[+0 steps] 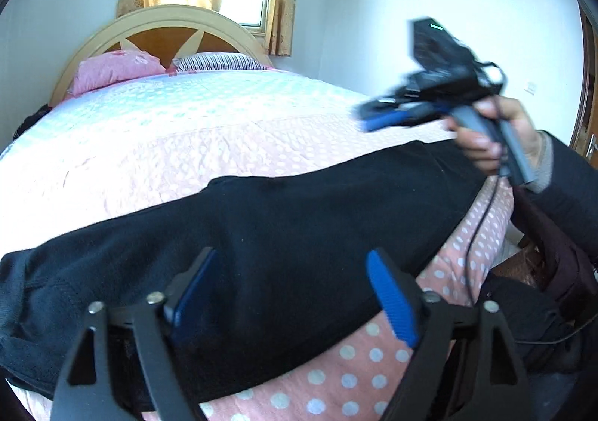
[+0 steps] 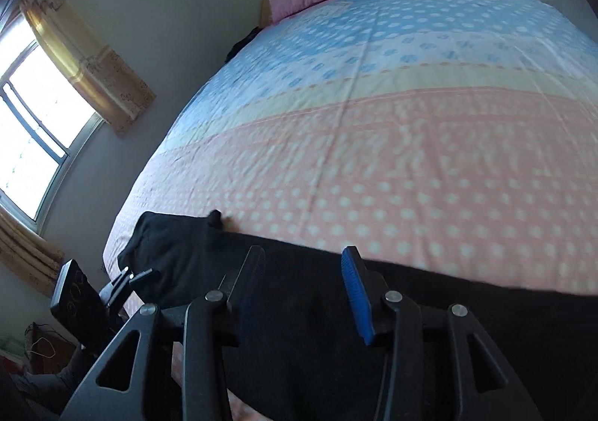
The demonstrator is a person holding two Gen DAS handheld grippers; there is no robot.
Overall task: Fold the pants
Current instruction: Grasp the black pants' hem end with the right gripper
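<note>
Black pants (image 1: pixel 284 234) lie stretched flat along the near edge of the bed; they also show in the right wrist view (image 2: pixel 336 309). My left gripper (image 1: pixel 291 271) is open and empty, hovering just above the pants near their middle. My right gripper (image 2: pixel 302 271) is open and empty, raised above the pants' right part. In the left wrist view the right gripper (image 1: pixel 368 120) is blurred, held up in a hand above the pants. The left gripper's body (image 2: pixel 93 294) shows at the lower left of the right wrist view.
The bed's dotted pink and blue quilt (image 1: pixel 209 129) spreads behind the pants. A pink pillow (image 1: pixel 116 69) and a striped pillow (image 1: pixel 220 62) lie by the arched headboard (image 1: pixel 164 21). A curtained window (image 2: pixel 33 144) is on the wall. A cable (image 1: pixel 478 226) hangs from the right gripper.
</note>
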